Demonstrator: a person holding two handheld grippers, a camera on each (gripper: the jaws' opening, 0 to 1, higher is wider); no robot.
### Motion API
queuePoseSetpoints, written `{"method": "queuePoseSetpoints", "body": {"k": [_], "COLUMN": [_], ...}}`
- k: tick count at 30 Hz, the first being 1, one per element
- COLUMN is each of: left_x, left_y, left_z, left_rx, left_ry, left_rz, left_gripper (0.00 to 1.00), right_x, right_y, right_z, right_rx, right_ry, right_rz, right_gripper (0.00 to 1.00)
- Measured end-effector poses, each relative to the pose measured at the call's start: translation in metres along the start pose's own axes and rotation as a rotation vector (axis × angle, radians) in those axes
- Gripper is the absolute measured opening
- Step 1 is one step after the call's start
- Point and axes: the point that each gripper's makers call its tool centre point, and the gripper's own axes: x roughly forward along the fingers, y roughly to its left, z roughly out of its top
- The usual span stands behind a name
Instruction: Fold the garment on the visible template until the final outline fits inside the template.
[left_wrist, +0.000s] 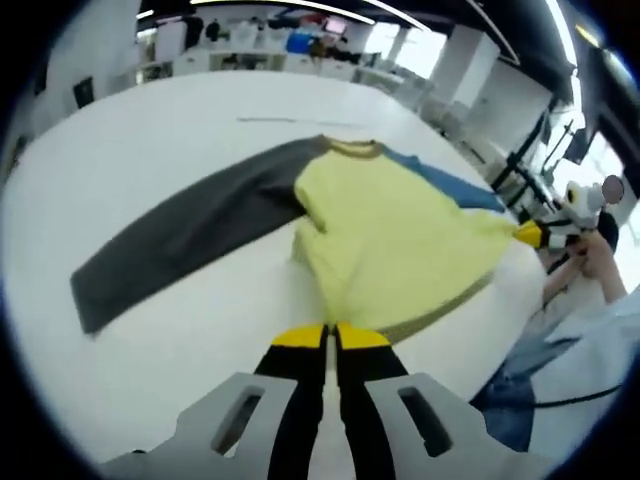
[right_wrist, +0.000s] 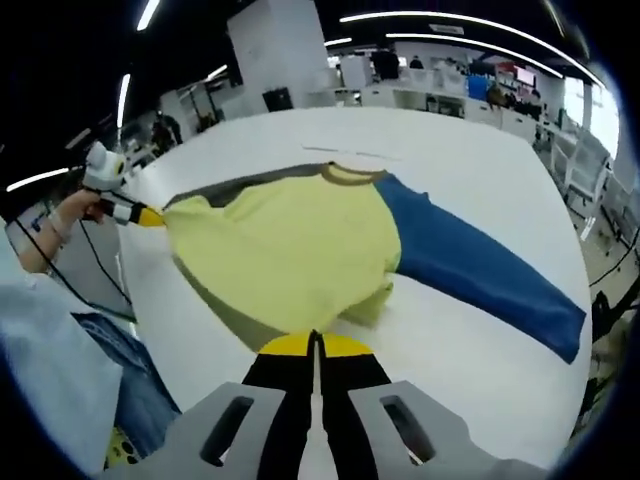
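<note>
Garment (left_wrist: 390, 240) spread on white table (left_wrist: 180, 130); left hand-held gripper (left_wrist: 330, 335) and right hand-held gripper (right_wrist: 315, 343) each clenched on hem.

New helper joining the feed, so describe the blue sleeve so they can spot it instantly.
Start at the white table, then the yellow-bodied shirt on it. The blue sleeve runs out flat from one shoulder; the opposite sleeve is dark grey.
</note>
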Motion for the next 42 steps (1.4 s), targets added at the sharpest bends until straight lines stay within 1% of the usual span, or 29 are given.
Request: {"method": "queuePoseSetpoints", "body": {"k": [3,7,11,14,18,19,21,23,24,27,29,32,35,37,40,42], "left_x": [-0.003,-0.009,-0.016,-0.021,-0.027,-0.029,-0.033,-0.036,-0.038,-0.043,-0.048,-0.054,-0.058,-0.058,-0.059,-0.059], "left_y": [-0.006,-0.014,-0.019,-0.023,-0.027,-0.029,-0.034,-0.033,-0.031,-0.032,-0.033,-0.031,-0.031,-0.031,-0.035,-0.036], "left_z": [0.003,0.004,0.003,0.002,0.001,0.002,0.007,0.009,0.010,0.011,0.010,0.006,0.006,0.004,-0.007,-0.011], "left_rx": [-0.003,0.012,0.020,0.028,0.038,0.041,0.034,0.044,0.055,0.061,0.079,0.110,0.106,0.100,0.106,0.104], "left_ry": [-0.014,-0.022,-0.020,-0.018,-0.021,-0.025,-0.053,-0.057,-0.055,-0.060,-0.050,-0.024,-0.034,-0.034,-0.003,0.005], "left_rz": [-0.013,-0.016,-0.022,-0.025,-0.027,-0.033,-0.062,-0.051,-0.039,-0.038,-0.029,0.003,0.005,0.006,0.002,-0.002], "left_gripper": [0.00,0.00,0.00,0.00,0.00,0.00,0.00,0.00,0.00,0.00,0.00,0.00,0.00,0.00,0.00,0.00], "right_x": [-0.003,-0.010,-0.017,-0.022,-0.028,-0.031,-0.034,-0.037,-0.038,-0.043,-0.045,-0.049,-0.051,-0.049,-0.053,-0.055], "right_y": [0.001,0.004,0.007,0.010,0.015,0.017,0.020,0.023,0.022,0.021,0.022,0.026,0.031,0.030,0.033,0.034], "right_z": [0.001,-0.001,-0.002,-0.001,-0.001,0.000,0.002,0.004,0.006,0.010,0.013,0.012,0.010,0.005,-0.004,-0.007], "right_rx": [-0.010,-0.023,-0.026,-0.011,-0.029,-0.031,-0.033,-0.037,-0.044,-0.055,-0.064,-0.080,-0.084,-0.087,-0.087,-0.083], "right_ry": [0.003,0.011,0.010,-0.010,-0.005,-0.010,-0.016,-0.026,-0.034,-0.042,-0.050,-0.043,-0.040,-0.025,-0.009,-0.005], "right_rz": [-0.005,-0.005,-0.006,-0.001,-0.009,-0.006,-0.001,0.003,-0.008,-0.016,-0.014,-0.010,-0.002,0.004,0.005,0.005], "right_gripper": [0.02,0.02,0.02,0.02,0.02,0.02,0.02,0.02,0.02,0.02,0.02,0.02,0.02,0.02,0.02,0.02]}}
